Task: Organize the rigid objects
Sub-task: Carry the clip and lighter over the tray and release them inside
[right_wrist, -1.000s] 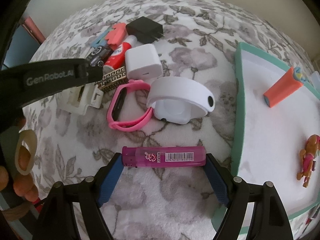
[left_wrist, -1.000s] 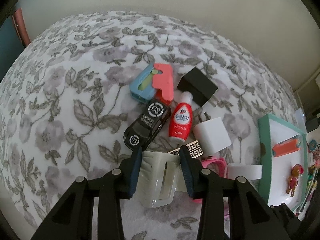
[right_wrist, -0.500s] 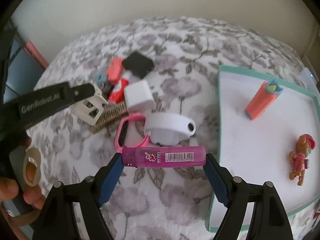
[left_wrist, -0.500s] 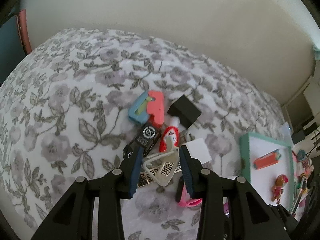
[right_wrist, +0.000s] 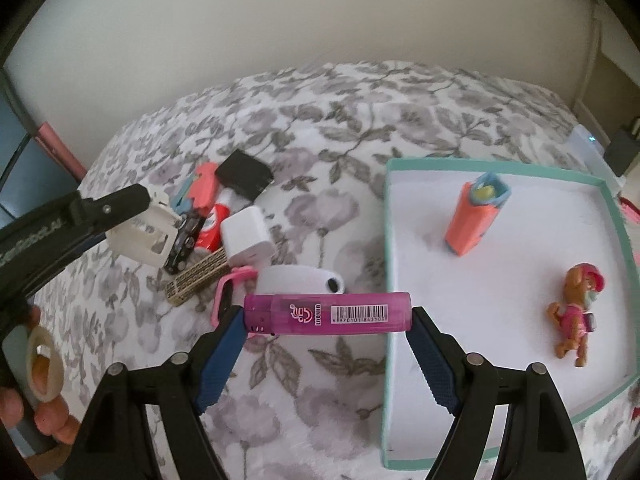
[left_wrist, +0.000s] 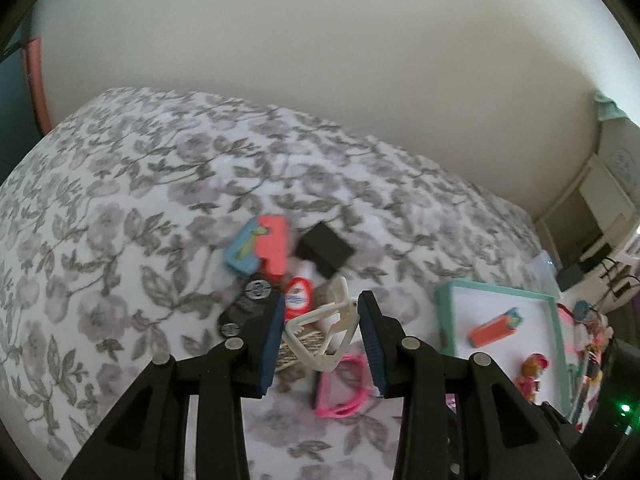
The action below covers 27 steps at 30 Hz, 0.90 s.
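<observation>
Both grippers loaded, above the bedspread.
Right gripper (right_wrist: pixel 326 326) clamps lighter (right_wrist: pixel 328 314) endwise beside tray (right_wrist: pixel 608 196); left gripper (left_wrist: pixel 320 330) pinches clip (left_wrist: pixel 324 334) loosely. Either may slip if tilted.

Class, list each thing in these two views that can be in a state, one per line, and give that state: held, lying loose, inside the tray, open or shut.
Left tongs: shut on the cream plastic hair claw clip, lifted.
Right tongs: shut on the translucent pink lighter, held crosswise.
Teal-rimmed white tray: holds two items.
Orange block with blue cap: inside the tray.
Small toy dog figure: inside the tray.
White charger cube: loose on the bedspread.
</observation>
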Available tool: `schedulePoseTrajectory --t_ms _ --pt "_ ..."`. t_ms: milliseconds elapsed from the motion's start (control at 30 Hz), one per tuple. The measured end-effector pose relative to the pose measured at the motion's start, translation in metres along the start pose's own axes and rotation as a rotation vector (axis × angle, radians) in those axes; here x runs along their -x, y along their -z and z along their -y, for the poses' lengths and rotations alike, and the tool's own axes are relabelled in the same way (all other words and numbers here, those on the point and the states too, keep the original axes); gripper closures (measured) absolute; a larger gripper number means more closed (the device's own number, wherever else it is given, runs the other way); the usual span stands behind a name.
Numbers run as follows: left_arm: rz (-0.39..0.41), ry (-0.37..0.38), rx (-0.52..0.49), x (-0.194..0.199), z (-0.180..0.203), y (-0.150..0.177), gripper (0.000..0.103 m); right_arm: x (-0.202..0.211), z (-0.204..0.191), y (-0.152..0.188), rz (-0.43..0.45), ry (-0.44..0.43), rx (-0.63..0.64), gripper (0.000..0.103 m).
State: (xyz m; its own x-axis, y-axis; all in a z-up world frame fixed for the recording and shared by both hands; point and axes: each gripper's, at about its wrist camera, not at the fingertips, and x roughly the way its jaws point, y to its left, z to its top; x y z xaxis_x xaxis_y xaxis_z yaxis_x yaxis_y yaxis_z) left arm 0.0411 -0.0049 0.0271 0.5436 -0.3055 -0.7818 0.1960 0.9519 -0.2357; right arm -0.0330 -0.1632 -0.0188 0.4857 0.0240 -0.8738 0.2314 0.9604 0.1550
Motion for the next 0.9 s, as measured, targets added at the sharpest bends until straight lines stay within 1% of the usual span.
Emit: schedulePoseTrajectory --t_ms 67,167,200,333,433,567,667,767,900 --pt "0.011 0.016 -0.029 0.005 0.013 0.000 0.064 0.006 0.008 -0.001 0.026 0.044 -0.022 0.020" --pt "0.025 0.038 -0.089 0.011 0.039 0.002 0.064 0.016 0.024 -0.003 0.070 0.153 -0.050 0.020" --pt "0.025 0.047 -0.106 0.012 0.046 0.003 0.064 0.018 0.030 -0.004 0.073 0.168 -0.068 0.020" --pt "0.012 0.073 -0.201 0.013 0.083 0.010 0.064 0.021 0.062 -0.004 0.062 0.208 -0.174 0.020" --pt "-0.006 0.092 -0.246 0.011 0.104 0.014 0.064 0.022 0.083 -0.003 0.048 0.286 -0.223 0.020" --pt "-0.034 0.122 -0.297 0.008 0.134 0.022 0.064 0.025 0.110 0.002 0.042 0.340 -0.309 0.020" --pt "-0.051 0.136 -0.315 0.004 0.152 0.026 0.064 0.029 0.125 0.005 0.047 0.391 -0.354 0.020" --pt "-0.078 0.167 -0.290 -0.004 0.162 0.033 0.064 0.030 0.135 0.009 0.040 0.403 -0.382 0.020" --pt "-0.114 0.200 -0.256 -0.016 0.164 0.043 0.064 0.024 0.138 0.010 0.017 0.414 -0.372 0.020"
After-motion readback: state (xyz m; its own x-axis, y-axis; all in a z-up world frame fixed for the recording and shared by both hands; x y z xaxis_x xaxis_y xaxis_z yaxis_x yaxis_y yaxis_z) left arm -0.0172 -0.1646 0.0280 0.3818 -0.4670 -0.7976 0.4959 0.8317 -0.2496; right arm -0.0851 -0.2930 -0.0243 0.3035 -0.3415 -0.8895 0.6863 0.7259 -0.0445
